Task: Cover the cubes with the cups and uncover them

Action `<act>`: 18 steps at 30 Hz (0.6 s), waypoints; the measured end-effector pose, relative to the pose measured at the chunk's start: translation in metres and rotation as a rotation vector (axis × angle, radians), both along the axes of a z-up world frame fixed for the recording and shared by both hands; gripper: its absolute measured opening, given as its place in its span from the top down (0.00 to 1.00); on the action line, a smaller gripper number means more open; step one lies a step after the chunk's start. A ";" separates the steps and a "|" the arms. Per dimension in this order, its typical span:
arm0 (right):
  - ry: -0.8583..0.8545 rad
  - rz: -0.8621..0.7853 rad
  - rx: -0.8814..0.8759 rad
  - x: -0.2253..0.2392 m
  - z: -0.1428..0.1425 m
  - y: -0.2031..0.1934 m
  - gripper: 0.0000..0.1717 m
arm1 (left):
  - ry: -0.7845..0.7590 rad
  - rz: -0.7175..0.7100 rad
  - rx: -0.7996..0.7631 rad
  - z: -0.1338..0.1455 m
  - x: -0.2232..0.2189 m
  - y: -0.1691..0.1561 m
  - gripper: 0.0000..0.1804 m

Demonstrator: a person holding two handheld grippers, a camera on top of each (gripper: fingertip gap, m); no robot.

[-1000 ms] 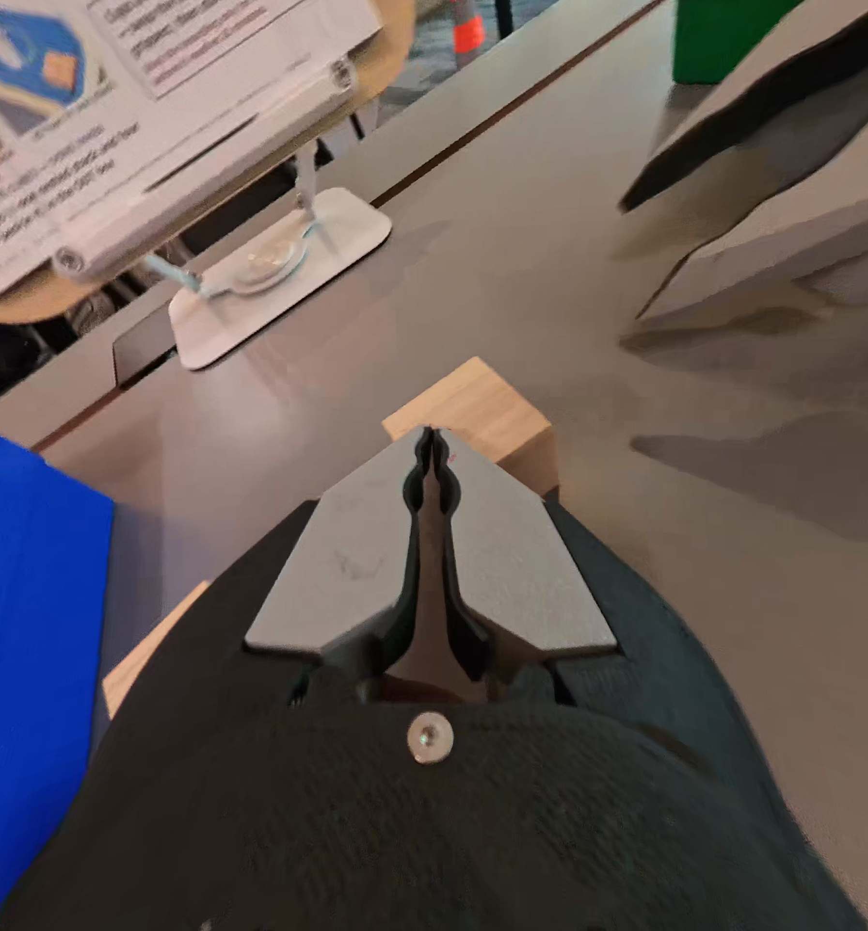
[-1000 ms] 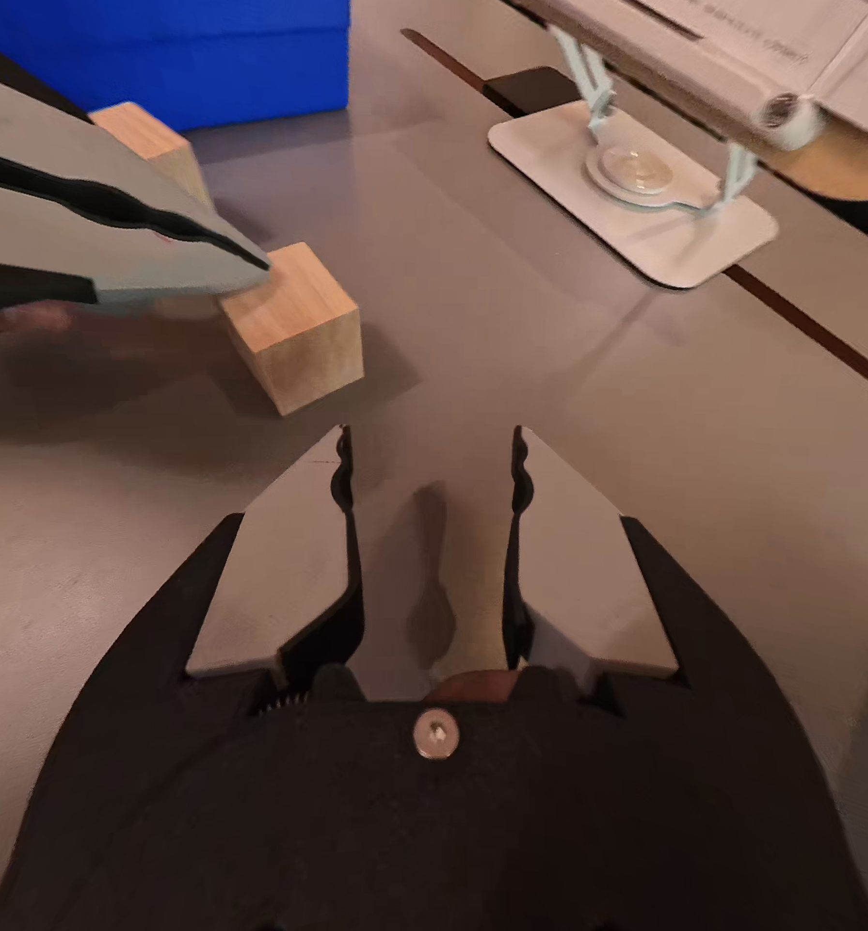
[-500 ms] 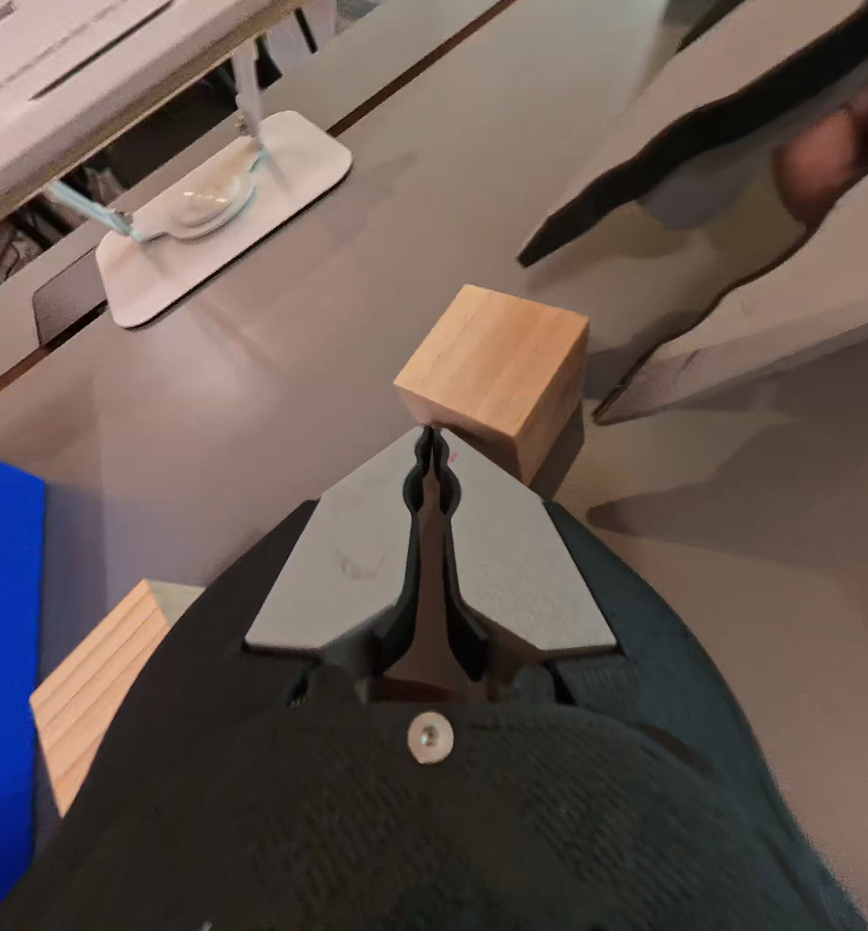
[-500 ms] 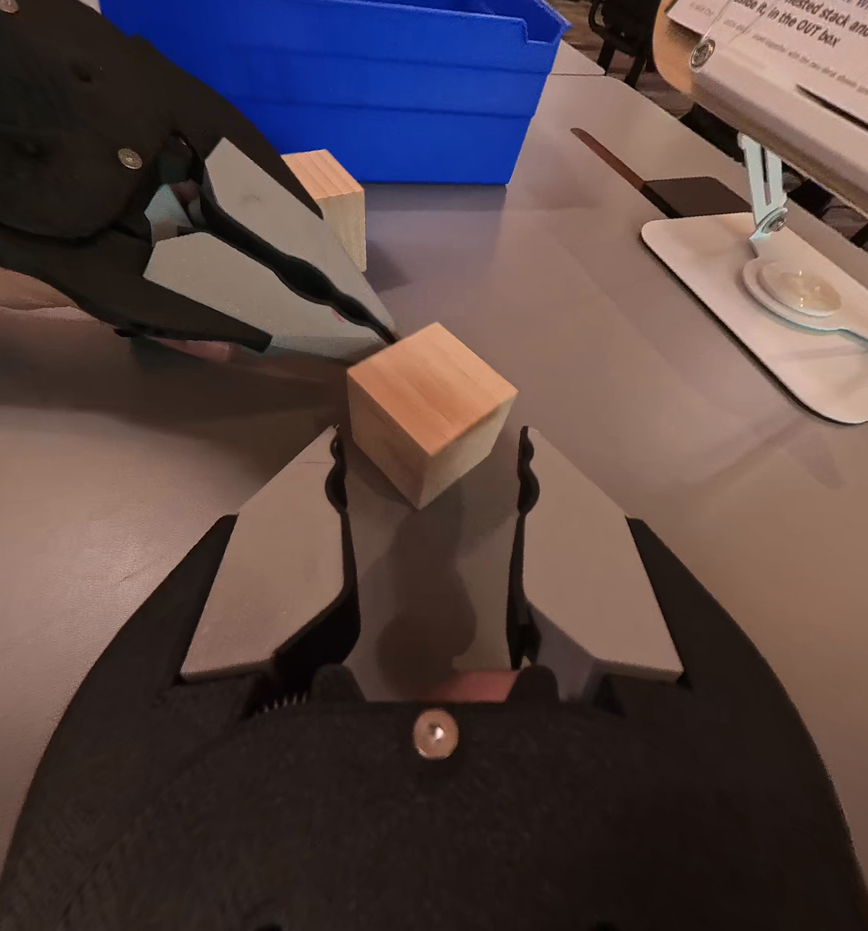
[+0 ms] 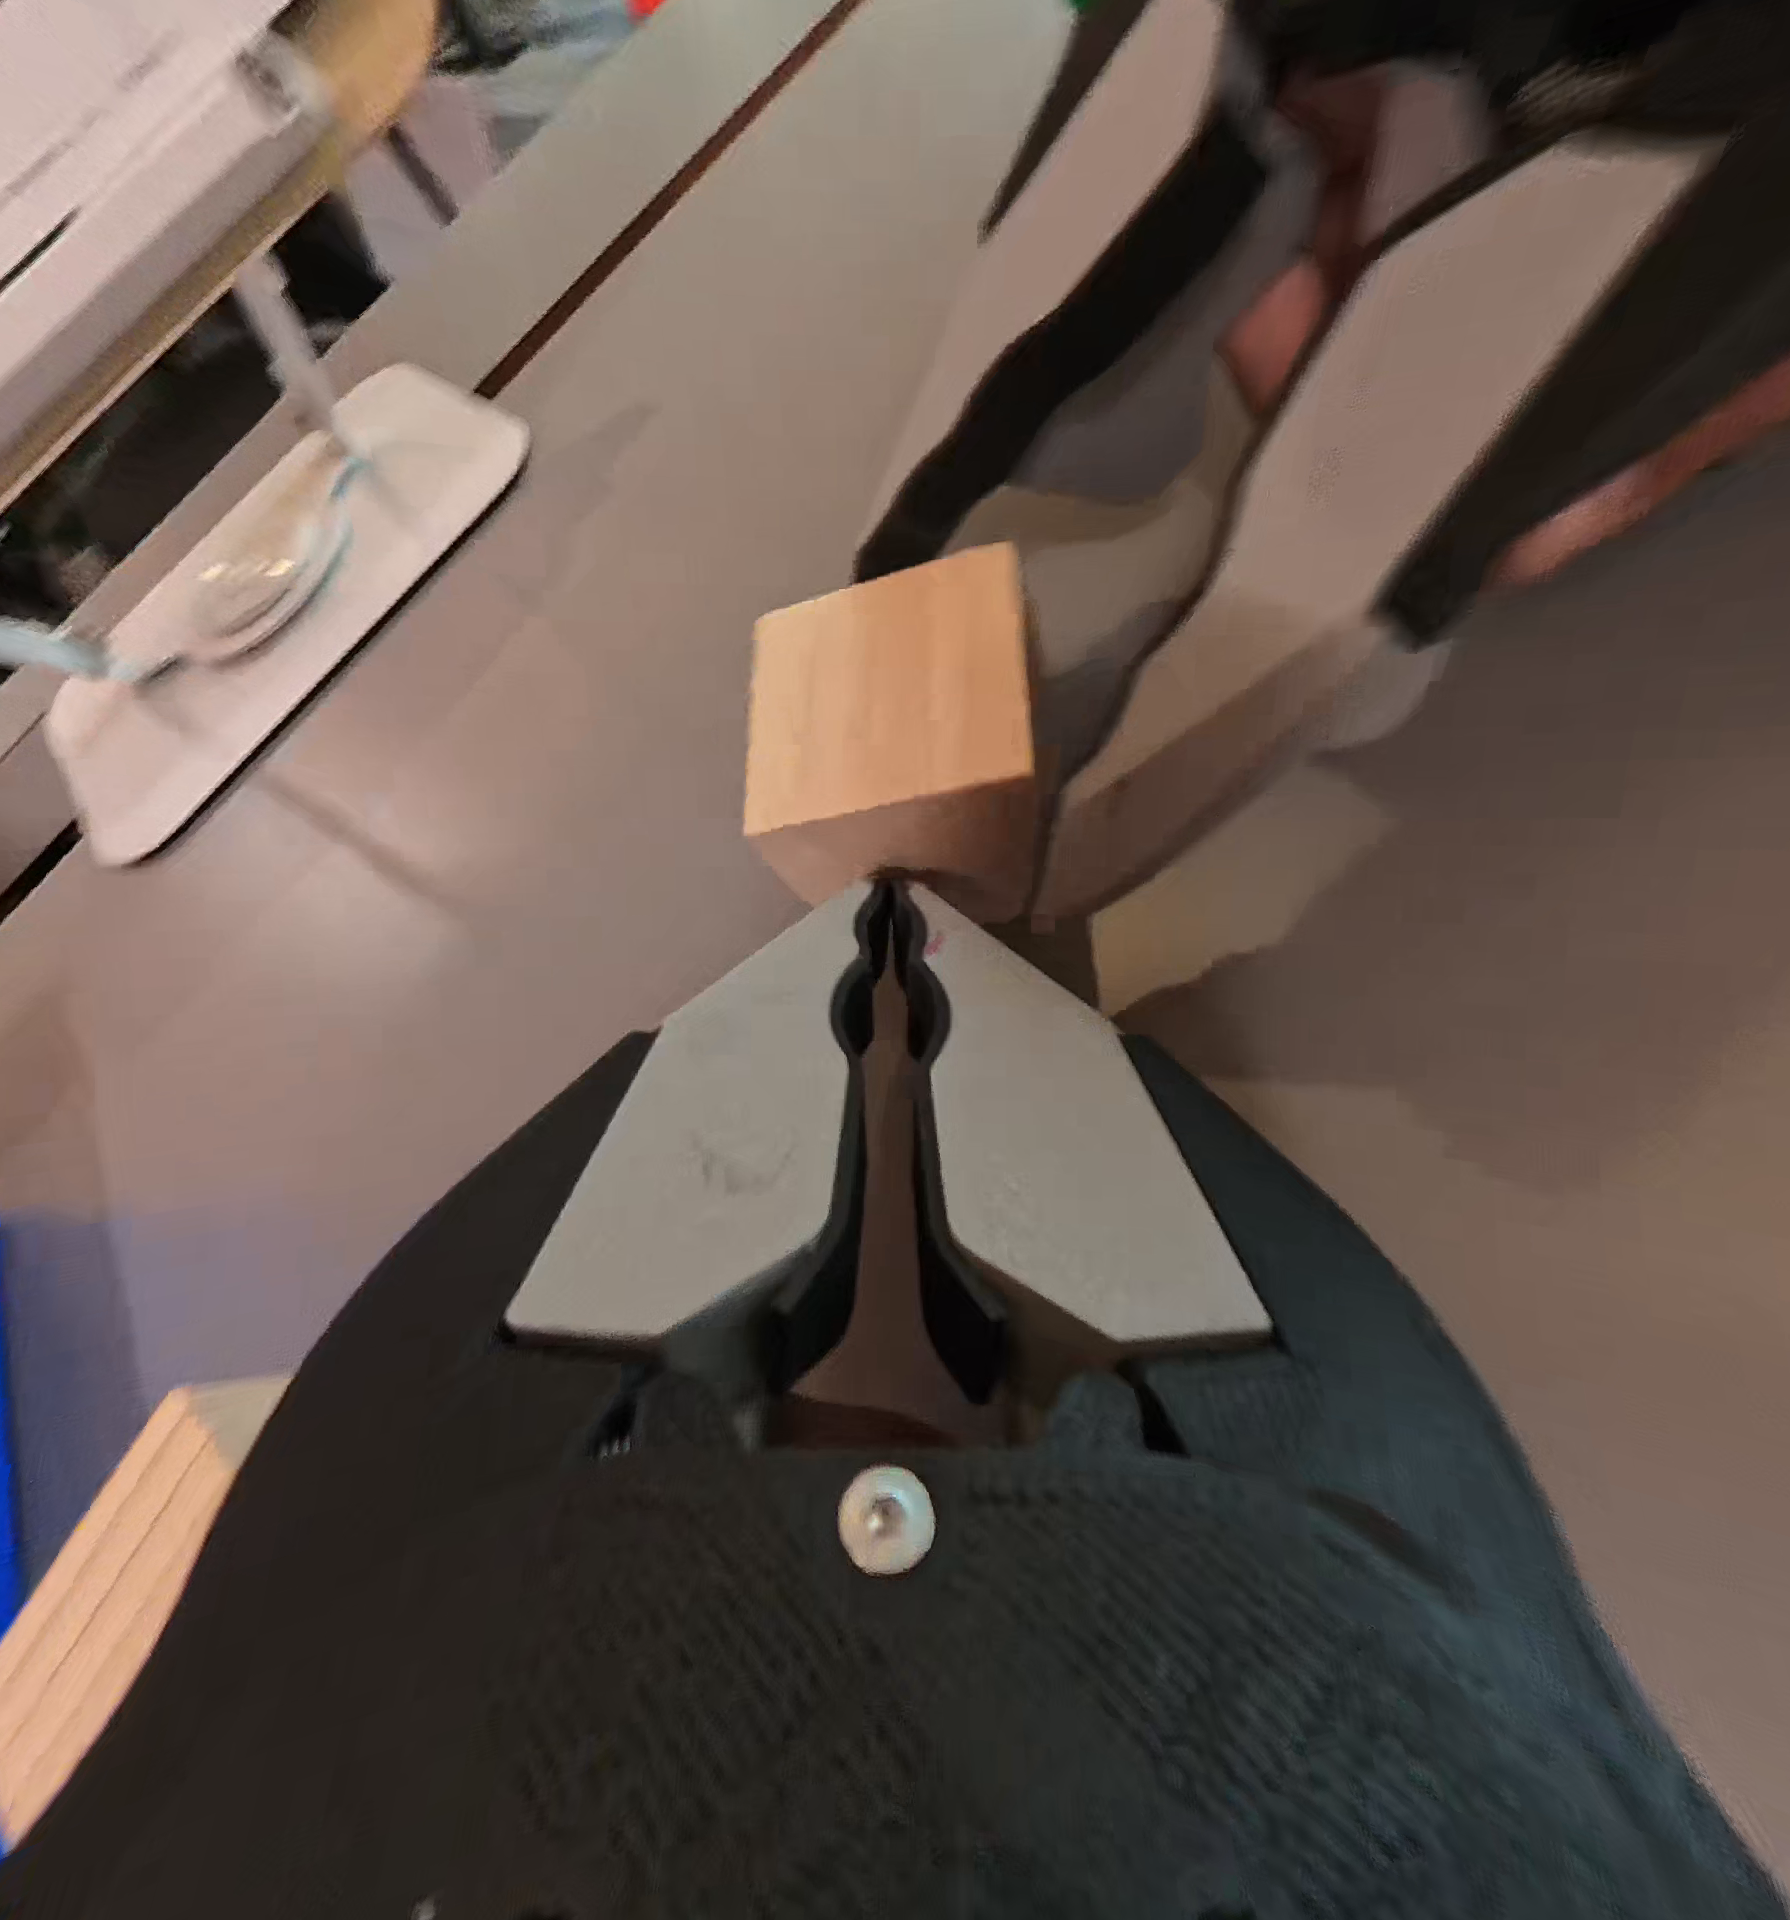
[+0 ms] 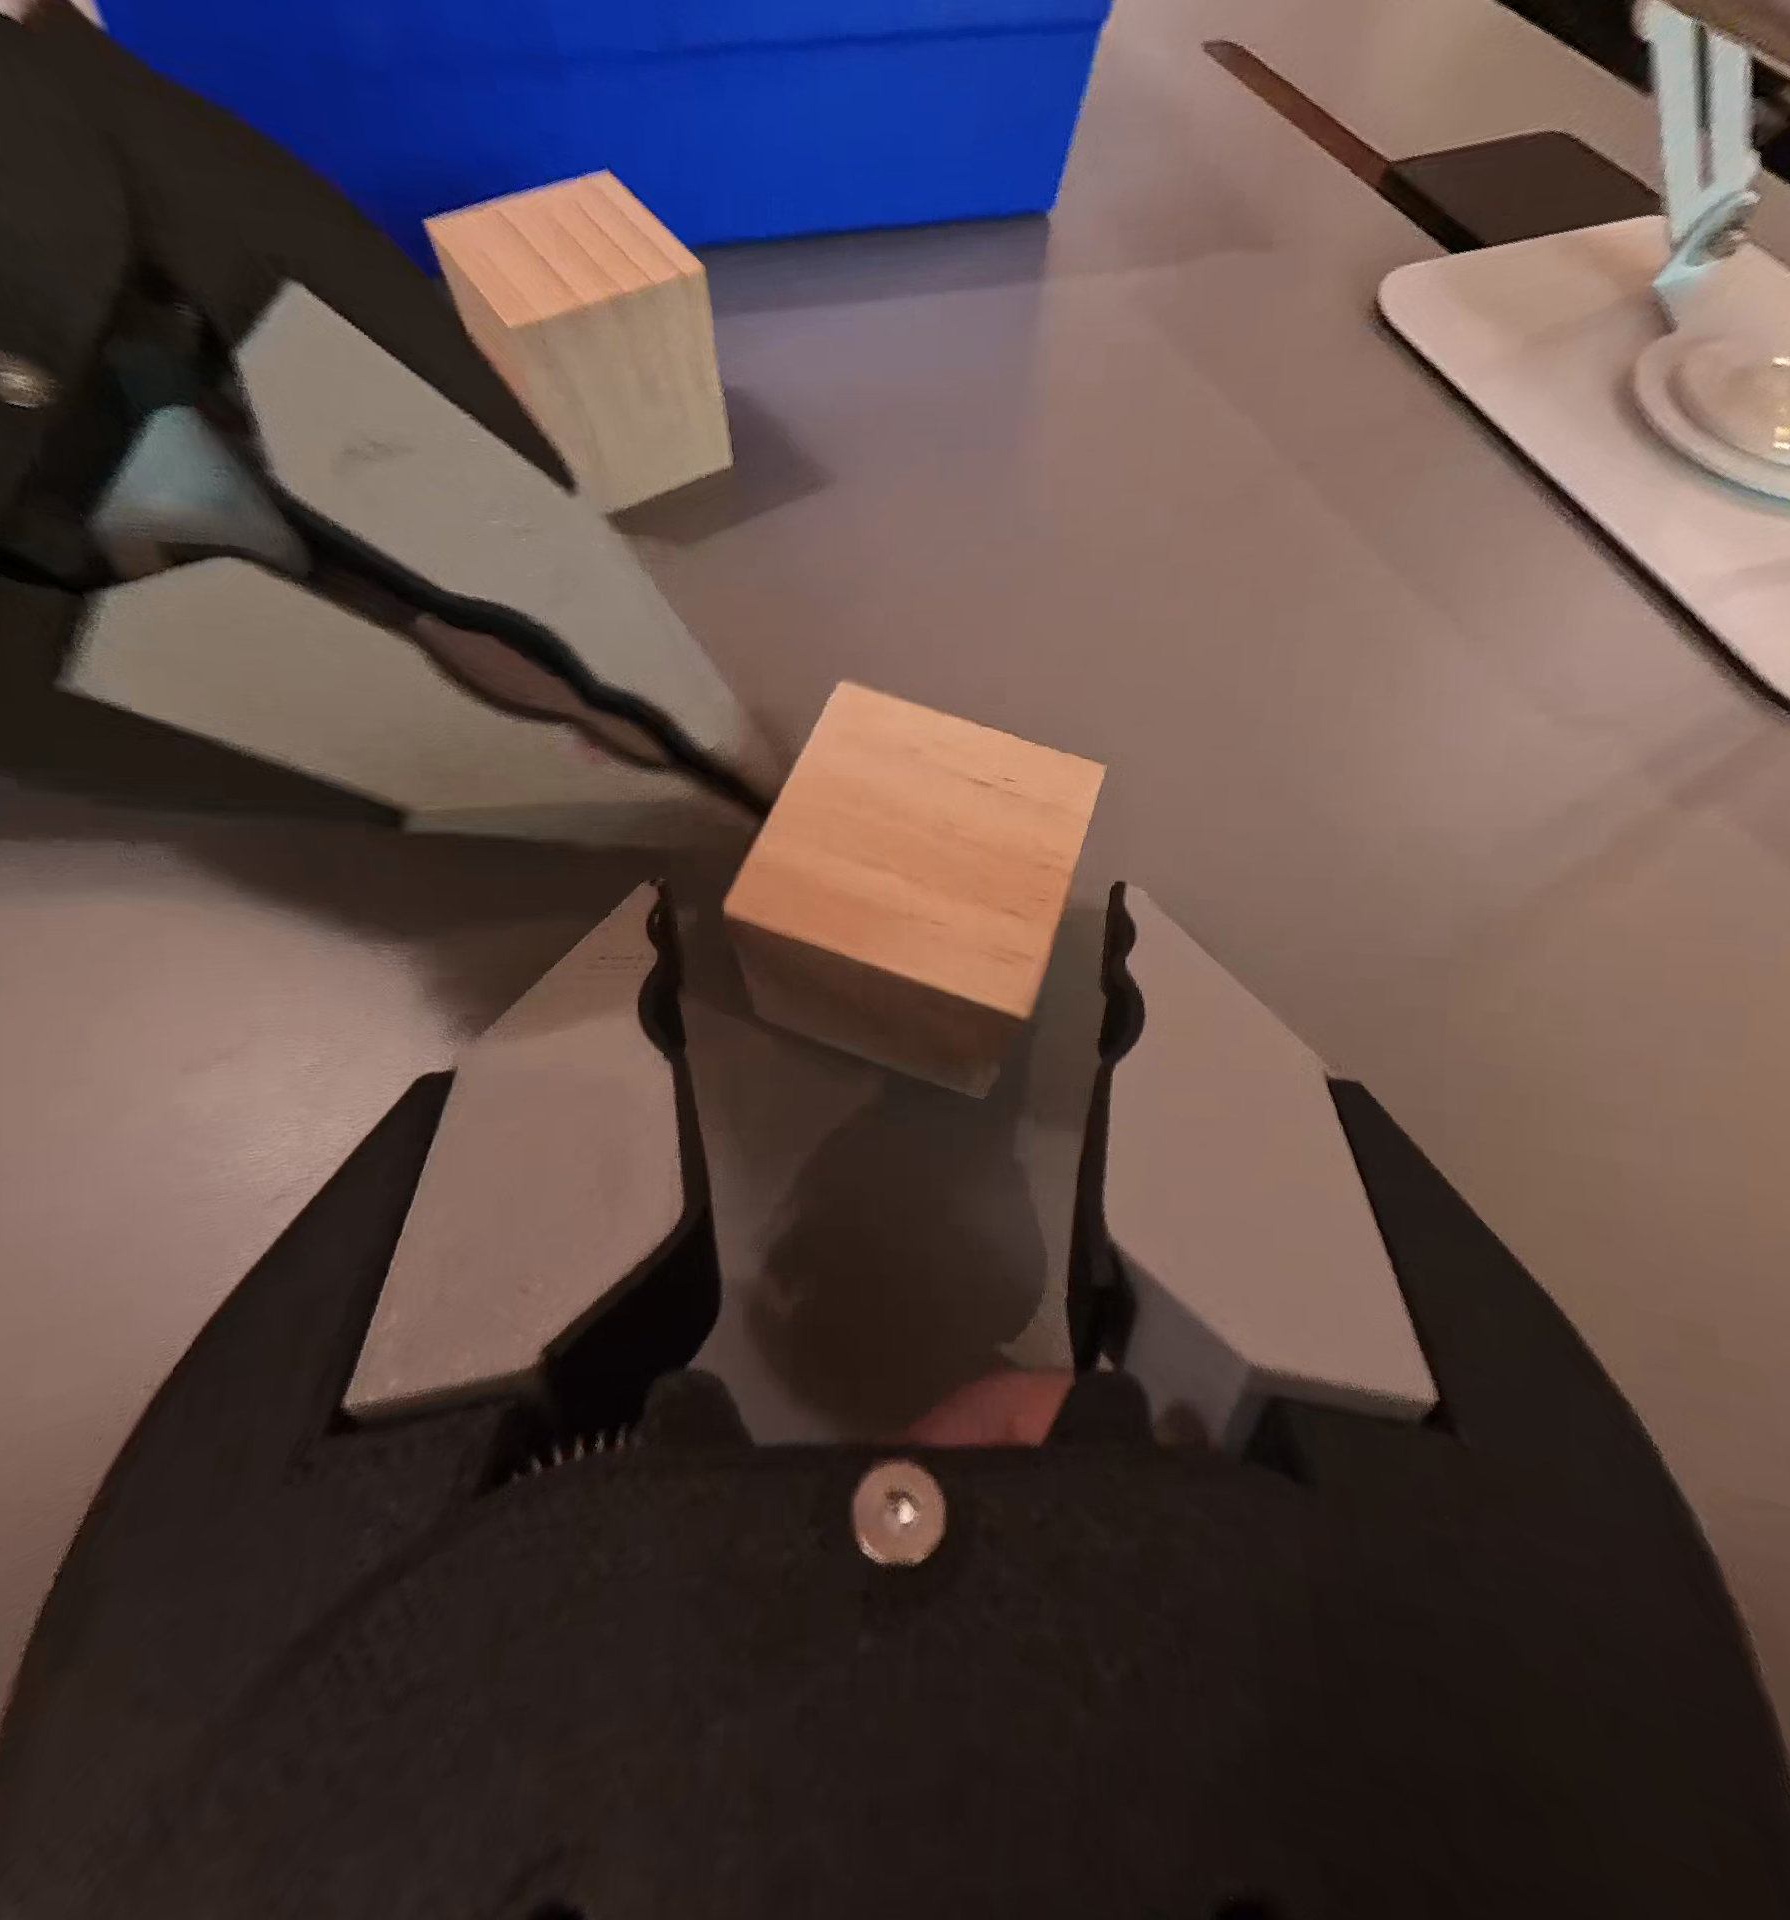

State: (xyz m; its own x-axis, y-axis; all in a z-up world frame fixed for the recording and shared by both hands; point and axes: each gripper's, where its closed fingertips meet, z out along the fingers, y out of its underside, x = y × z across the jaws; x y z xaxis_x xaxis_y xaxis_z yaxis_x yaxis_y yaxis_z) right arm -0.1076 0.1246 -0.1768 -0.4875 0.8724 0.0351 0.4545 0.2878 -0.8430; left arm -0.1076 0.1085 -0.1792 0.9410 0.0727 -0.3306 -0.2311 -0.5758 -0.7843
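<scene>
Wooden cube on grey table between spread fingers of right gripper, gaps both sides, left gripper closed on nothing, tips at cube's side, 2nd cube near blue bin.

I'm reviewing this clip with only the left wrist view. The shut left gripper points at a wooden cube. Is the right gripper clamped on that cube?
Observer: No. In the right wrist view the right gripper is open, the wooden cube standing between its fingers with gaps on both sides.
Operator: Is the cube lifted?
Observer: It sits on the grey table, turned at an angle to the fingers.
Operator: The second cube is mostly hidden for me. Where is it?
Observer: The second cube stands upright on the table before the blue bin, apart from both grippers.
</scene>
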 end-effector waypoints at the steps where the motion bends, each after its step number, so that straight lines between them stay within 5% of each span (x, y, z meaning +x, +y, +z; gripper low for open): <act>1: -0.004 -0.029 0.025 0.002 -0.001 0.003 0.53 | -0.023 -0.067 0.028 0.004 0.014 0.004 1.00; 10: -0.014 -0.108 0.012 0.002 -0.002 0.010 0.61 | -0.105 -0.003 0.110 0.015 0.005 0.003 1.00; 18: 0.035 -0.158 0.111 -0.002 0.000 0.023 0.66 | 0.008 0.141 0.138 0.021 -0.025 -0.004 1.00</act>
